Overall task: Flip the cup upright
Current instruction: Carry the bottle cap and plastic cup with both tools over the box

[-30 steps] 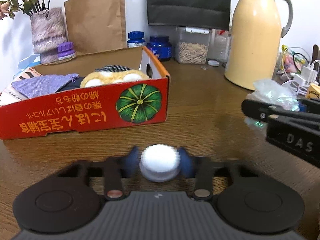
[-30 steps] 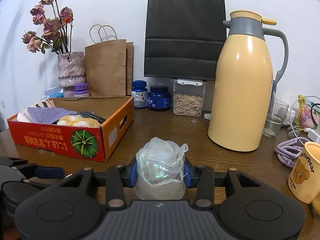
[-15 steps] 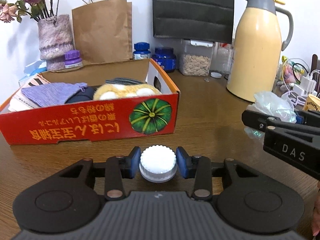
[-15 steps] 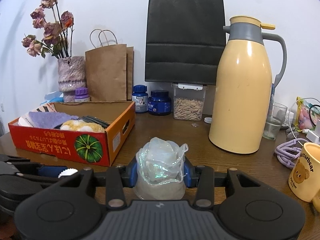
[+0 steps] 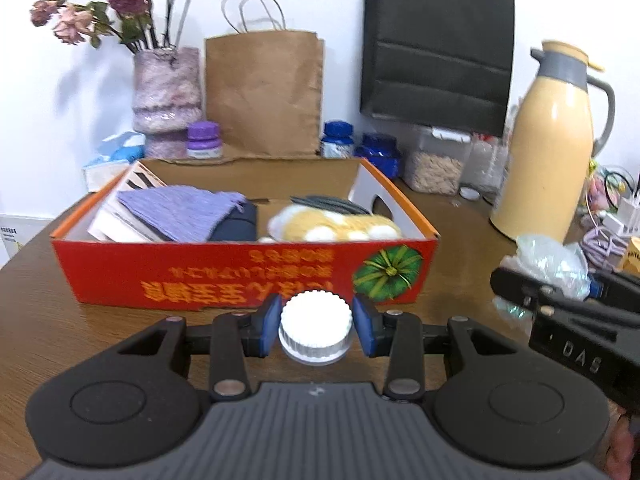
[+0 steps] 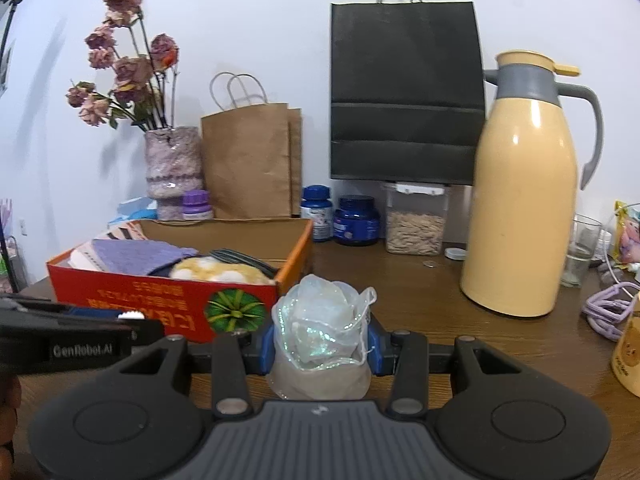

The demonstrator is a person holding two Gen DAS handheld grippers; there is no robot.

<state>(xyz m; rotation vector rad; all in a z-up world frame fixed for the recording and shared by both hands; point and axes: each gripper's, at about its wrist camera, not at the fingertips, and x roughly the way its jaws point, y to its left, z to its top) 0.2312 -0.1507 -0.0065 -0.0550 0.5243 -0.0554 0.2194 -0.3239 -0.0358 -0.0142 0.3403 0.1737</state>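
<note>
Table [image 5: 452, 264]: brown wood, red box [image 5: 240, 276] at frame centre.
Left gripper [image 5: 316, 322]: clamped on white ribbed cap [image 5: 316, 320].
Right gripper [image 6: 320, 340]: clamped on crinkled plastic-wrapped cup [image 6: 320, 336].

wrist views, low, facing box [image 5: 244, 280] [image 6: 160, 296]

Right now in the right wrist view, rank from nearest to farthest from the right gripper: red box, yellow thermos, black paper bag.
From the right gripper:
1. red box, just ahead, left.
2. yellow thermos, farther back, right.
3. black paper bag, against the wall.

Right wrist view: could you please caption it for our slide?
Right gripper clamps a crumpled clear plastic cup above the wooden table.
</note>
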